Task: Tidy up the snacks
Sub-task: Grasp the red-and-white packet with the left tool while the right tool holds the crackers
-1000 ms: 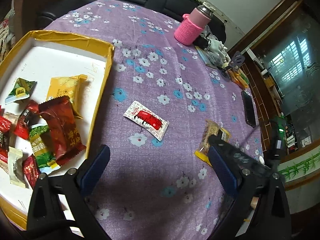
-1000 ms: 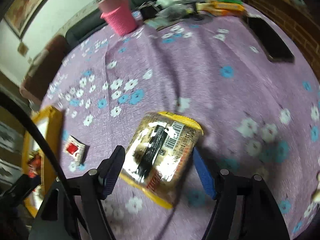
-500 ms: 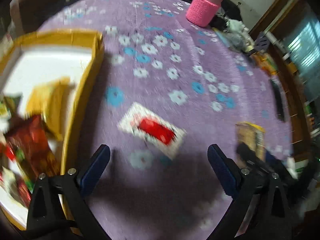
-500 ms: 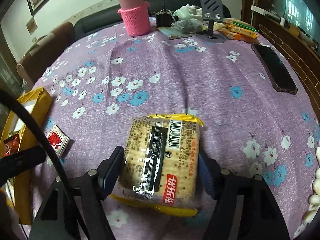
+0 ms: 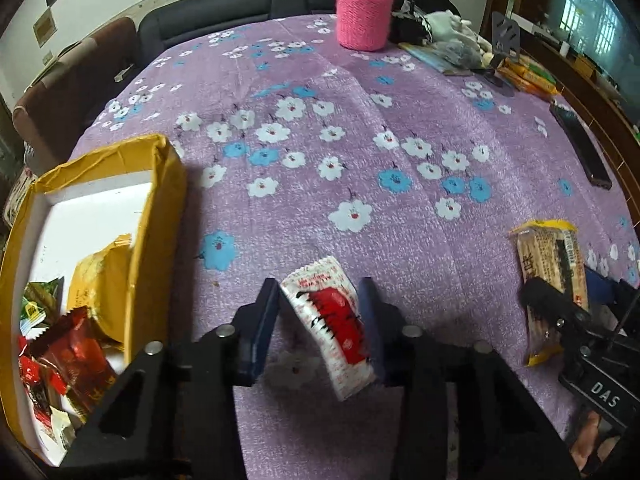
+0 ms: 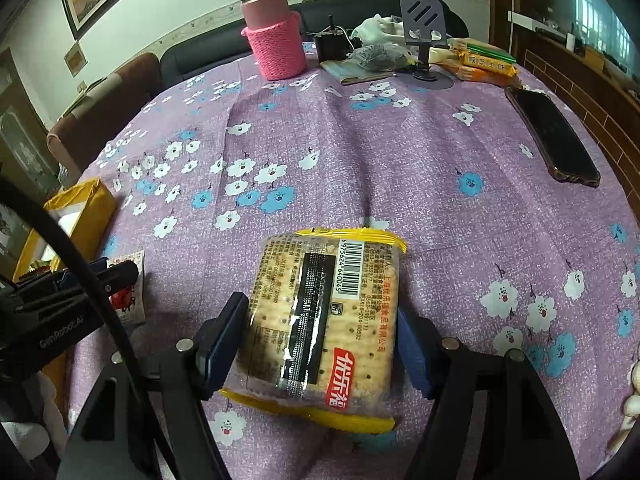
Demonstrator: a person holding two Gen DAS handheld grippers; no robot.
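My left gripper [image 5: 320, 320] is shut on a white-and-red snack packet [image 5: 330, 322], which tilts between the blue pads just over the purple flowered cloth. My right gripper [image 6: 320, 336] is shut on a yellow-edged cracker pack [image 6: 326, 320]; the pack also shows in the left wrist view [image 5: 550, 272]. A yellow box [image 5: 158, 240] with a white floor stands to the left and holds several snack packets [image 5: 76, 352]. In the right wrist view the left gripper [image 6: 120, 280] and the white-and-red packet [image 6: 130, 300] show at the left, beside the box [image 6: 80, 204].
A pink-sleeved flask [image 6: 272, 40] stands at the table's far side. A black phone [image 6: 554, 136] lies at the right. A phone stand [image 6: 424, 36], yellow packs [image 6: 484, 64] and clutter sit at the far right. Chairs stand behind the table.
My left gripper moved forward over the white-and-red packet and closed on it. My right gripper closed on the cracker pack and holds it steady.
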